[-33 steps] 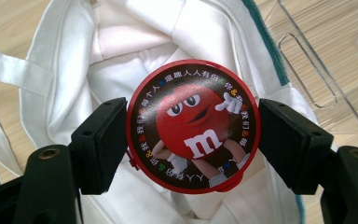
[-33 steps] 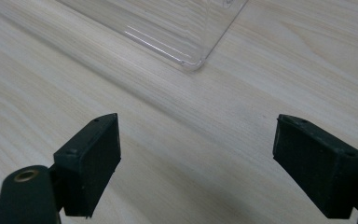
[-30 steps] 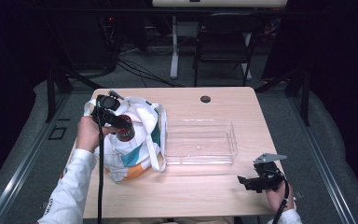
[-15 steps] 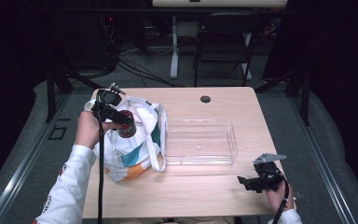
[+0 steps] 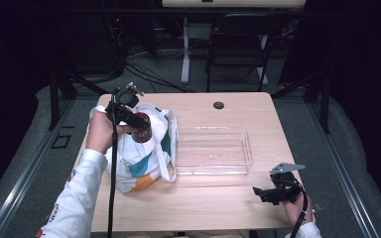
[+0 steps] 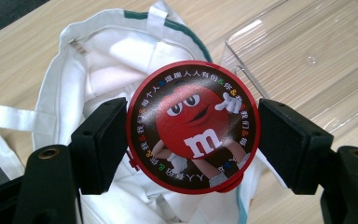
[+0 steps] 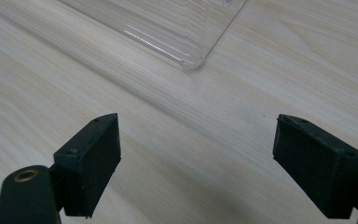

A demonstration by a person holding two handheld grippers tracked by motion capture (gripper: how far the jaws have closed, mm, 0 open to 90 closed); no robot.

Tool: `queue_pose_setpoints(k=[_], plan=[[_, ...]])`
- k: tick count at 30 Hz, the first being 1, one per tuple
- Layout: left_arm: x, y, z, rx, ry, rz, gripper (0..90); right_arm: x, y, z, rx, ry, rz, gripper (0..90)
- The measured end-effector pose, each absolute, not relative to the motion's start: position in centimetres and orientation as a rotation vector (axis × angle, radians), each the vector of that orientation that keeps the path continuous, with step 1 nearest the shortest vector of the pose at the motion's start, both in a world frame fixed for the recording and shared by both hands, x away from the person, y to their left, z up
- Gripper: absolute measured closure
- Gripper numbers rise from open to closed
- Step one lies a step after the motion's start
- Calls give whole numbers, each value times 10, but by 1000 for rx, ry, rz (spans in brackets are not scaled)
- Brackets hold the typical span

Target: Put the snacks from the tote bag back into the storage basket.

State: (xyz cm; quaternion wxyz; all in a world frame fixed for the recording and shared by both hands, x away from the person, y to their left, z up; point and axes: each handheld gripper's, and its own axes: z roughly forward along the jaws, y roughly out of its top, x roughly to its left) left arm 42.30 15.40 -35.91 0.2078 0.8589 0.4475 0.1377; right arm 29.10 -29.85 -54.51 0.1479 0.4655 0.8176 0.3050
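While the left gripper (image 6: 193, 140) squeezes the round tin (image 6: 193, 126) above the bag (image 6: 102, 84), the tin could slip out; the right gripper (image 7: 196, 163) waits wide apart.

candy tin (image 6: 193, 126): round, red w/ cartoon candy guy on lid, held up above bag
bag (image 5: 144, 148): white cloth w/ green + orange bits, open, lying just left of clear tray
clear tray (image 5: 213, 151): see-thru box, flat, nothing in it

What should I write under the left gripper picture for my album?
Tongs hold a red candy tin above a white bag.
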Motion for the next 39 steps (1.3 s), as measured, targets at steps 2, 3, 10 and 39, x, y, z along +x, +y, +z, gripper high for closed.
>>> queue_pose_setpoints(k=[2,3,10,39], plan=[[423,148,-358,2400,1231,381,272,291,-298,-545,1335,2351,877,147],[424,145,-357,2404,1225,381,272,291,-298,-545,1337,2349,878,147],[424,123,-354,2426,1177,376,272,291,-300,-545,1335,2349,881,147],[417,51,-363,2502,960,296,272,290,-300,-545,1337,2351,888,147]])
